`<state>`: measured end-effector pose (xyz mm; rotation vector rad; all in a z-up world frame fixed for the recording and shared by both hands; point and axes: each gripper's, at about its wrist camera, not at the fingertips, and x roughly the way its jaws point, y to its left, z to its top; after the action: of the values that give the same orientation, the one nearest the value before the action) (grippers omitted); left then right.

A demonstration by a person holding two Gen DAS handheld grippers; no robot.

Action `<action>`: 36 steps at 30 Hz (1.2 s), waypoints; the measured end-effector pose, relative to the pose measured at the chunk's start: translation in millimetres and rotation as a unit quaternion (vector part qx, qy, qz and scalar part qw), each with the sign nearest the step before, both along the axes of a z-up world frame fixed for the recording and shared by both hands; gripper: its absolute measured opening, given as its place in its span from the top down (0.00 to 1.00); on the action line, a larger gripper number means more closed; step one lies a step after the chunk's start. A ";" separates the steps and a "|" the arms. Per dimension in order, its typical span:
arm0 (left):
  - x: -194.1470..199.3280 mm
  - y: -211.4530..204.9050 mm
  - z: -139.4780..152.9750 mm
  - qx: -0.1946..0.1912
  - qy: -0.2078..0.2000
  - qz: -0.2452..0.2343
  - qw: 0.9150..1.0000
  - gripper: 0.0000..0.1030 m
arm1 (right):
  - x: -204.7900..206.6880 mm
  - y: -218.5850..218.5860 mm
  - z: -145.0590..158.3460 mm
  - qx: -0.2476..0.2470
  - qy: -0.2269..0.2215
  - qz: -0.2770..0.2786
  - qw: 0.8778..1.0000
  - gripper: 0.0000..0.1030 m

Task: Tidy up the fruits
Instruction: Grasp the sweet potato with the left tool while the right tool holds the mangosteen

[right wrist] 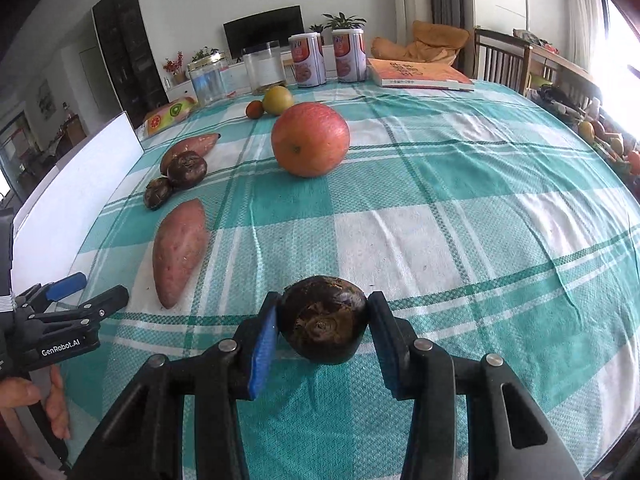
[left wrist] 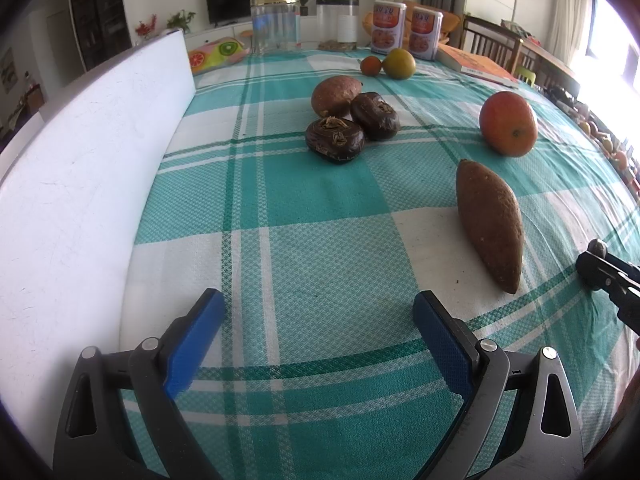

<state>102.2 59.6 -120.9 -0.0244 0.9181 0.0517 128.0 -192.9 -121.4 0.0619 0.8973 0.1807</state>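
My right gripper (right wrist: 322, 326) is shut on a dark brown water chestnut (right wrist: 322, 325), held just above the checked cloth. It also shows at the right edge of the left wrist view (left wrist: 596, 268). My left gripper (left wrist: 318, 314) is open and empty over the cloth; it shows in the right wrist view (right wrist: 86, 288). A sweet potato (left wrist: 490, 226) (right wrist: 180, 250) lies between the grippers. Two more water chestnuts (left wrist: 335, 139) (left wrist: 375, 116) sit against a second sweet potato (left wrist: 336, 96). A large orange (left wrist: 508, 124) (right wrist: 310, 140) stands farther back.
A white board (left wrist: 80, 184) stands along the table's left side. A small red fruit (left wrist: 370, 66) and a yellow-green fruit (left wrist: 399, 64) lie far back. Jars (left wrist: 275, 22), two cans (left wrist: 388, 28) and a book (left wrist: 476, 64) line the far edge. Chairs stand at right.
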 end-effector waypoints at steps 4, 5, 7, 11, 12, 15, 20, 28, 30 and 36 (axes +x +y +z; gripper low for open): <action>0.3 -0.3 -0.1 0.000 0.000 0.000 1.000 0.06 | -0.8 -3.2 0.4 0.013 0.003 -0.006 1.000 0.39; 0.3 -0.1 -0.1 -0.001 0.000 0.000 1.000 0.06 | -1.6 -5.1 0.8 0.024 0.003 -0.006 1.000 0.29; 0.9 -0.2 -0.7 -0.002 0.001 -0.003 1.000 0.05 | -3.9 -10.2 4.3 0.043 -0.006 -0.010 0.999 0.24; 1.1 -0.5 -1.1 -0.002 0.002 -0.004 1.000 0.05 | -8.5 -14.8 7.2 0.071 -0.010 -0.009 0.997 0.23; 1.3 -0.5 -0.8 -0.002 0.002 -0.004 1.000 0.05 | -9.3 -14.6 7.8 0.072 -0.011 -0.009 0.997 0.23; 1.4 -0.4 -0.8 -0.003 0.002 -0.005 1.000 0.05 | -12.1 -13.1 10.2 0.072 -0.017 -0.006 0.997 0.23; -4.0 0.8 11.6 -0.074 -0.002 -0.015 0.997 0.06 | -12.4 -16.9 10.3 0.081 -0.016 -0.012 0.996 0.23; 26.0 -72.0 39.0 -0.092 -0.006 -0.105 0.990 0.06 | -12.7 -25.0 10.8 0.101 -0.018 -0.023 0.994 0.23; 42.0 -85.8 30.0 -0.064 0.016 -0.099 0.993 0.07 | -13.7 -28.7 12.5 0.109 -0.022 -0.026 0.993 0.23; 55.7 -87.3 12.9 -0.040 0.042 -0.087 0.995 0.59 | -10.5 -22.0 7.8 0.109 -0.003 -0.004 0.994 0.23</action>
<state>157.9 -27.7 -108.0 -0.0157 1.0024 -0.1475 117.6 -214.9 -113.5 0.2677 0.8694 0.2716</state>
